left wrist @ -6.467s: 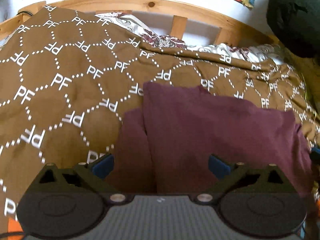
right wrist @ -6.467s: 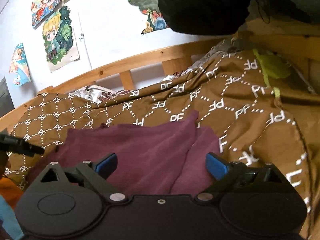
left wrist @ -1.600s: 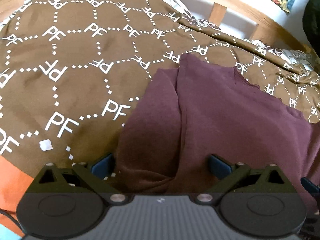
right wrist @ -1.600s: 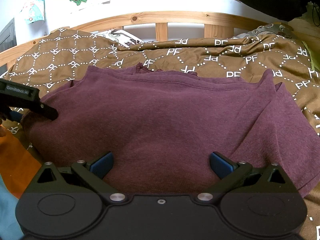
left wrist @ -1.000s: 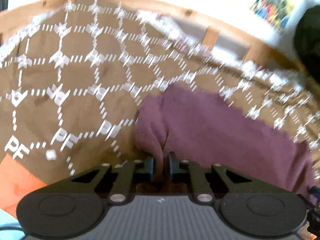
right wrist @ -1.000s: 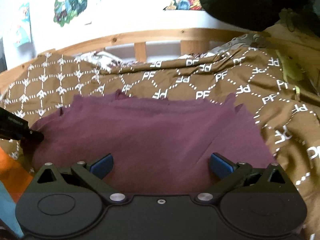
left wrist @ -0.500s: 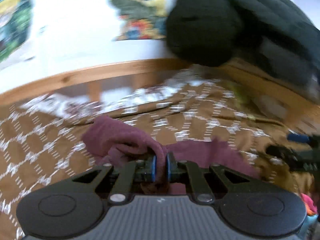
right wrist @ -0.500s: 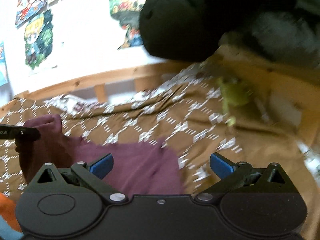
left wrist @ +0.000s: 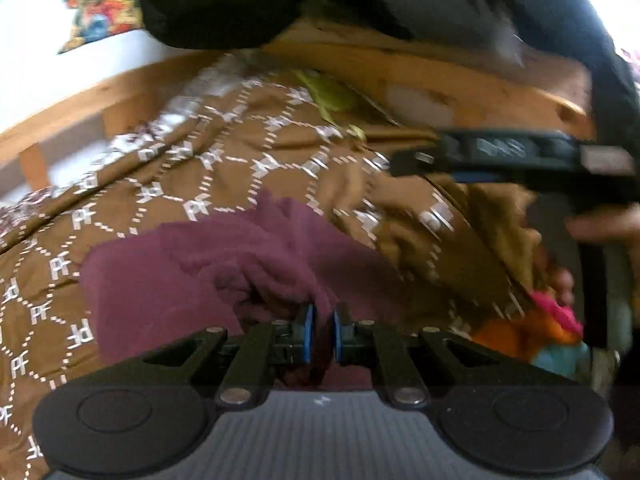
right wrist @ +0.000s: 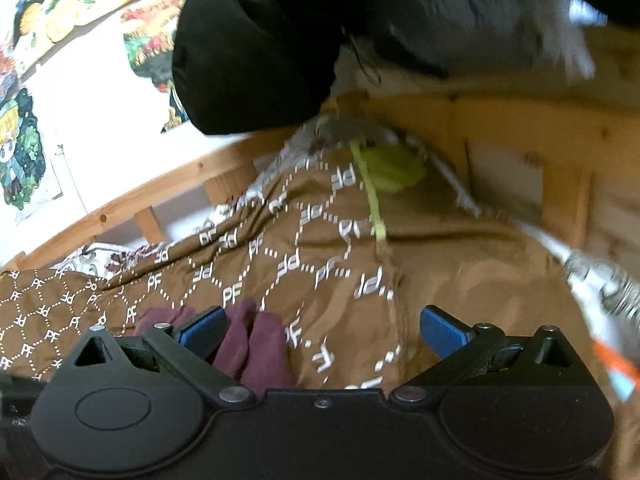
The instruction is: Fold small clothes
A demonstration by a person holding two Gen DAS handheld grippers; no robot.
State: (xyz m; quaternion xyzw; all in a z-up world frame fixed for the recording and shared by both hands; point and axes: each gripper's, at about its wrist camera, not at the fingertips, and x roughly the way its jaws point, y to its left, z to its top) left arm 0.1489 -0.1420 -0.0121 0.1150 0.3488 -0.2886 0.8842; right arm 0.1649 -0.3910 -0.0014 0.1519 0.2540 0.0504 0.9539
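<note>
My left gripper pinches a bunched fold of the soft maroon garment on the brown patterned quilt, while my right gripper gapes empty.

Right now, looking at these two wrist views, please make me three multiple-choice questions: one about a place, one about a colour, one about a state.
1. On what does the maroon garment lie?
A. a bare wooden floor
B. a brown bedcover printed with white letters
C. a glass table

2. What colour are the pads on the right gripper?
A. blue
B. red
C. white

3. How is the left gripper at this moment?
A. wide open over the cloth
B. shut on nothing
C. shut on a bunched fold of the garment

Answers: 1 B, the patterned cover surrounds the garment. 2 A, both pads show blue. 3 C, maroon cloth sits pinched between the nearly closed pads.
</note>
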